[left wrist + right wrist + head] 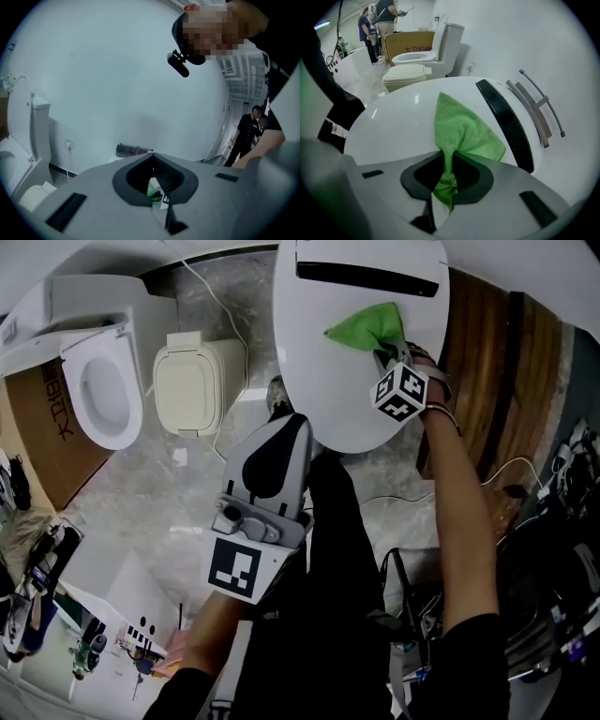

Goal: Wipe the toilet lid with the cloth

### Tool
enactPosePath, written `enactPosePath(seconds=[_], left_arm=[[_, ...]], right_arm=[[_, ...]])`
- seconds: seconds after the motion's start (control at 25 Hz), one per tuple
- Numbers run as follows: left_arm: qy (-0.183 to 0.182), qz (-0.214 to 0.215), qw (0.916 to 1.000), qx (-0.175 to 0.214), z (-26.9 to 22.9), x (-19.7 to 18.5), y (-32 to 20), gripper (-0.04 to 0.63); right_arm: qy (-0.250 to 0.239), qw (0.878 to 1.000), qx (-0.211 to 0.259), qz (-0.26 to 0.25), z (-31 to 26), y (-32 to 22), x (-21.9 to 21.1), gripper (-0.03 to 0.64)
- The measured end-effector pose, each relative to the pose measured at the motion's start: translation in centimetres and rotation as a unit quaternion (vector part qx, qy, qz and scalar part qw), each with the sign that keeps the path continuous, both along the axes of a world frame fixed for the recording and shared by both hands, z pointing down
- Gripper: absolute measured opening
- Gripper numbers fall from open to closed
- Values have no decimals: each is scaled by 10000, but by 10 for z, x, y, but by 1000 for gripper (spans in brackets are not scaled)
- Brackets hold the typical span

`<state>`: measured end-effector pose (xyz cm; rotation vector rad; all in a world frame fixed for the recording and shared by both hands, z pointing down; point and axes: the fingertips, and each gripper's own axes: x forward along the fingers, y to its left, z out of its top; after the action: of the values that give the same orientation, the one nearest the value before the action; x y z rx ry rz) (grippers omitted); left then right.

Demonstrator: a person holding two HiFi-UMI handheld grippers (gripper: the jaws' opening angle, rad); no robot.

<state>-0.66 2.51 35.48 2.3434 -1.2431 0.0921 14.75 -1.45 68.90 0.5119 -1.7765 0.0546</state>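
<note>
The right gripper (447,174) has its fingers clenched on a bunched corner of the green cloth (461,126), and the rest of the cloth fans out flat on the white toilet lid (391,126). Holding it by one corner looks deliberate: the loose part can drag across the surface while the fingers ride just above it. In the head view the cloth sits in the upper right of the frame, on the far half of the lid and just short of the black strip (367,277) along its back edge. The nearer, rounder half of the lid lies bare, so my guess is that the wipe is under way, with much of the surface yet to cover. The left gripper (154,182) is held low in the centre of the head view, apart from the lid, its fingers closed together on nothing. It seems simply parked out of the way, since one gripper is enough for wiping. Two other toilets, a white one (103,390) with its seat open and a beige one (192,385) closed, stand at the upper left.
</note>
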Motion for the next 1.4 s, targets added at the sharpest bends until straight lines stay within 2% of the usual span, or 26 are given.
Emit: enactPosePath(seconds=[0.36, 0.76, 1.0, 1.28, 1.4], left_arm=[[34, -68, 10000, 15, -2, 4, 25, 2], [70, 141, 9999, 64, -6, 28, 48, 2], [62, 287, 9996, 45, -4, 42, 58, 3], [23, 499, 9988, -11, -2, 59, 62, 2], [121, 486, 9987, 132, -9, 65, 56, 2]], right_arm=[[172, 9979, -174, -606, 14, 93, 1, 64], [332, 9924, -600, -1020, 34, 217, 10, 65], [292, 9941, -639, -821, 40, 253, 9, 66], [-114, 9962, -845, 190, 42, 275, 2, 66], [-257, 9951, -875, 375, 42, 283, -2, 66]])
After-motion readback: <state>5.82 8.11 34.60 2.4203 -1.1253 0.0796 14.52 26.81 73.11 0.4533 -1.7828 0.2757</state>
